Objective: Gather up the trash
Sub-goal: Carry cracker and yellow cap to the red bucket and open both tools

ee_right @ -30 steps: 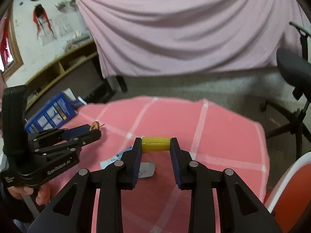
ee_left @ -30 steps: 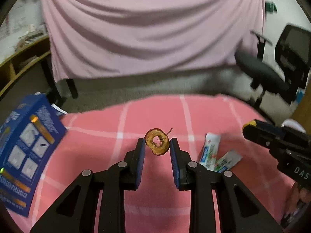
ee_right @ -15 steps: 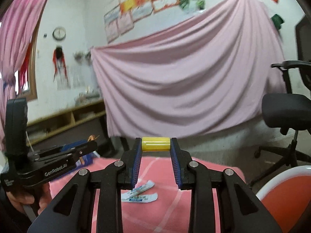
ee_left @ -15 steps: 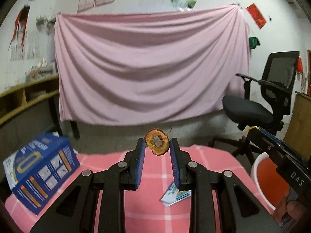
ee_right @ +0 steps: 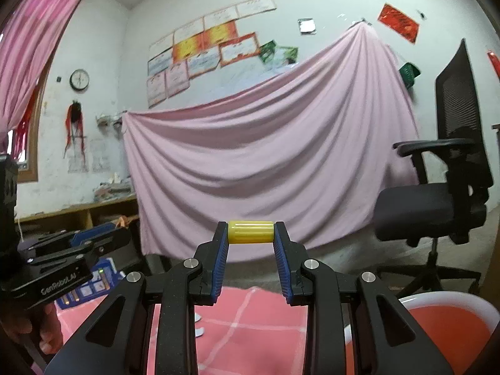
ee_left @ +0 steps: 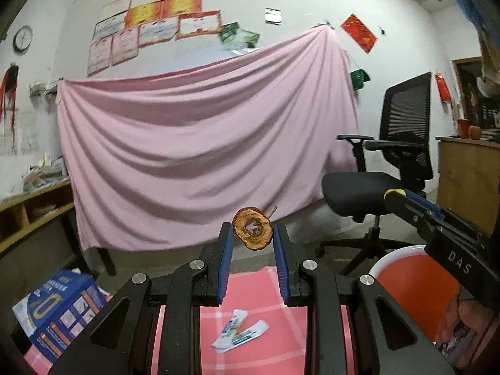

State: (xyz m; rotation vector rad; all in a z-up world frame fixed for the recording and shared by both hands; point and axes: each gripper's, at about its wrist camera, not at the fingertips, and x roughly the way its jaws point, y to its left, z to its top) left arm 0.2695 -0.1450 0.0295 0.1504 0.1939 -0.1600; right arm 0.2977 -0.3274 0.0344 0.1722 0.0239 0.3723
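Observation:
My left gripper (ee_left: 252, 234) is shut on a dried brown apple slice (ee_left: 253, 232) with a small stem, held up in the air over the pink checked tablecloth (ee_left: 256, 287). In the right wrist view my right gripper (ee_right: 251, 232) is shut on a small yellow ribbed cylinder (ee_right: 251, 232), also lifted and pointing level. An orange bin with a white rim (ee_left: 412, 284) (ee_right: 453, 322) stands low on the right. Two small wrappers (ee_left: 239, 334) lie on the cloth below the left gripper. Each gripper shows in the other's view: the right one (ee_left: 415, 209), the left one (ee_right: 103, 234).
A blue printed box (ee_left: 57, 309) sits at the table's left edge. A black office chair (ee_left: 397, 168) stands to the right, near a wooden cabinet (ee_left: 465, 172). A pink sheet (ee_left: 200, 156) hangs on the far wall, with low wooden shelves (ee_left: 28, 212) at left.
Both grippers have risen and tilted up from looking down at the tablecloth to looking level at the wall, each keeping its hold. The orange bin has come into view at lower right.

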